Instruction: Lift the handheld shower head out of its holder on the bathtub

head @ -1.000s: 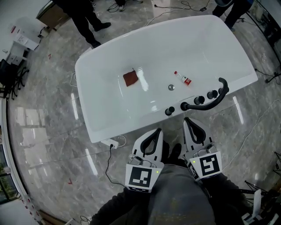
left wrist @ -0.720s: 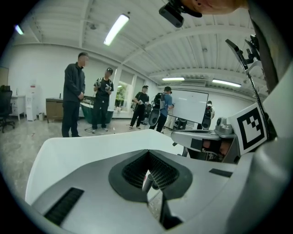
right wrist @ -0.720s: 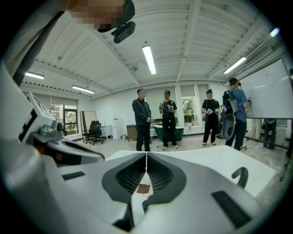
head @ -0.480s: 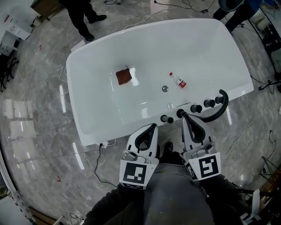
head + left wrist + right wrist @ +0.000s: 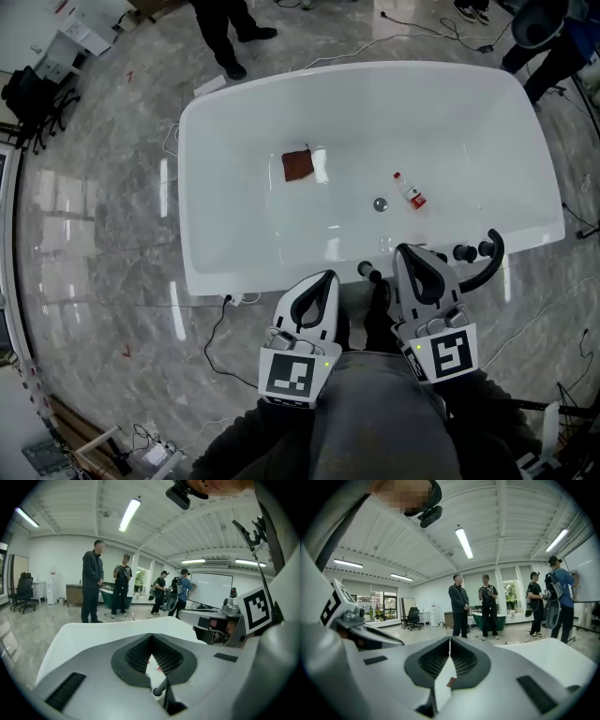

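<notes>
Closed, empty left tool point(image 5: 327, 278) and right tool point(image 5: 406, 251) have reached the near rim of the white bathtub point(image 5: 244, 272); black curved shower head point(image 5: 494, 251), just right, awaits grasping.

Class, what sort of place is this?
Probably a workshop or lab, not a home bathroom: the bathtub stands alone on open floor, near loose cables, an office chair and a whiteboard.

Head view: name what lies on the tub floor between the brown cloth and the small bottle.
Only the round drain, close beside the bottle; the rest toward the brown cloth is bare tub floor, seen in the head view.
</notes>
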The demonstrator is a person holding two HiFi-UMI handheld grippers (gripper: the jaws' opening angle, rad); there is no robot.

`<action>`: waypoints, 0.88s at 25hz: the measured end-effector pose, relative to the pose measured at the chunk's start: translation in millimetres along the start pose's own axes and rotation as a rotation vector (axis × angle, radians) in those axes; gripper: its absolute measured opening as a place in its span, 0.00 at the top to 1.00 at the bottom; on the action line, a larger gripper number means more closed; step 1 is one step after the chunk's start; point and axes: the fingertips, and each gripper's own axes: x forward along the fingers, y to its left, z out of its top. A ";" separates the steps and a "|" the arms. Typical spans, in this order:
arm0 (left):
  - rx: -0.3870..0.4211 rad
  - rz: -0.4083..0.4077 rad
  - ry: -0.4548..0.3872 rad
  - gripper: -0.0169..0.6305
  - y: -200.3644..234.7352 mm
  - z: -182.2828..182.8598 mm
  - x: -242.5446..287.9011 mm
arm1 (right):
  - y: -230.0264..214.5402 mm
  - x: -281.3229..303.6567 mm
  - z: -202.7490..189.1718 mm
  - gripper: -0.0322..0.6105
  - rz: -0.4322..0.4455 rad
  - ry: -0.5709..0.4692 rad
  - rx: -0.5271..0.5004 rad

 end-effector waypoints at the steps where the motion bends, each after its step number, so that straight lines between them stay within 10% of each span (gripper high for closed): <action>1: -0.003 0.018 0.000 0.97 0.2 -1.3 -1.0 | 0.1 0.0 -0.8 0.94 0.017 -0.001 0.000; 22: -0.039 0.079 0.013 0.97 -3.7 -20.7 -3.9 | 18.1 2.1 -26.9 0.93 0.136 0.035 0.018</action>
